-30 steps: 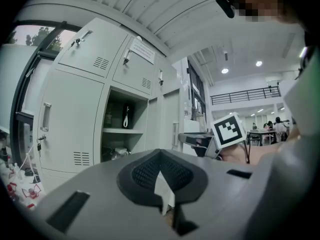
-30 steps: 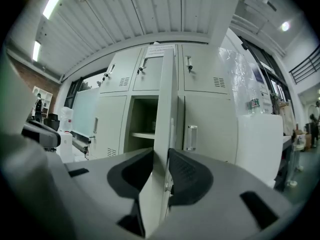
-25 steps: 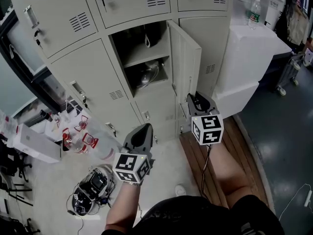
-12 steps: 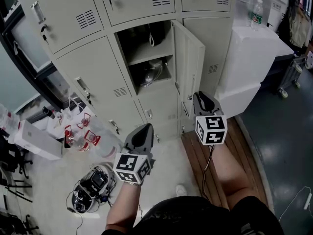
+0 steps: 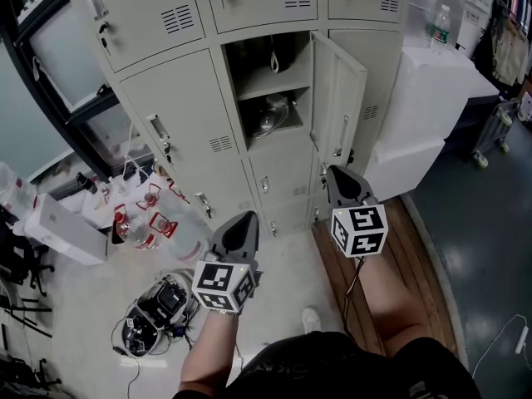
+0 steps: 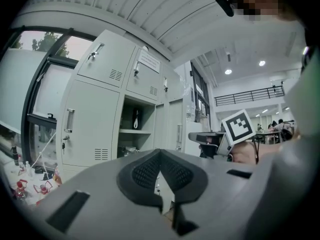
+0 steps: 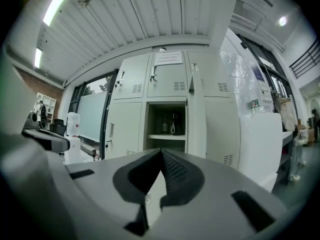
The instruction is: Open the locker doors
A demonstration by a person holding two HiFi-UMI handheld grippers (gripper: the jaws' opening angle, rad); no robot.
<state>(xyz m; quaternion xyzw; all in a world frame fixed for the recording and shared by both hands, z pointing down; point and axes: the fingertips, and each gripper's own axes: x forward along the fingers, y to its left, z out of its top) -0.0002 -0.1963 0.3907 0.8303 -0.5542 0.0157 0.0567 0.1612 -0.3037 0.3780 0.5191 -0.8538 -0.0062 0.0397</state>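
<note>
The grey lockers [image 5: 179, 115] stand ahead. One middle compartment [image 5: 270, 86] is open, and its door [image 5: 337, 98] is swung out to the right. My right gripper [image 5: 334, 171] is low in front of that door, apart from it. It has just closed and is shut on nothing. My left gripper [image 5: 248, 216] is further left and nearer to me, shut and empty. The left gripper view looks past the left gripper [image 6: 160, 154] to the open compartment [image 6: 132, 134] and the right gripper [image 6: 207, 138]. The right gripper view looks past the right gripper [image 7: 161, 154] to the compartment [image 7: 167, 126] and door [image 7: 196, 119].
A white cabinet [image 5: 432, 98] with a bottle [image 5: 439, 25] on top stands right of the lockers. Wooden boards [image 5: 399, 239] lie under my right arm. On the floor at left are bottles [image 5: 145, 223], a white box [image 5: 62, 227] and a cable bundle [image 5: 158, 310].
Both grippers have drawn back from the lockers. The right gripper has left the door's edge and shut. The door now stands swung further out.
</note>
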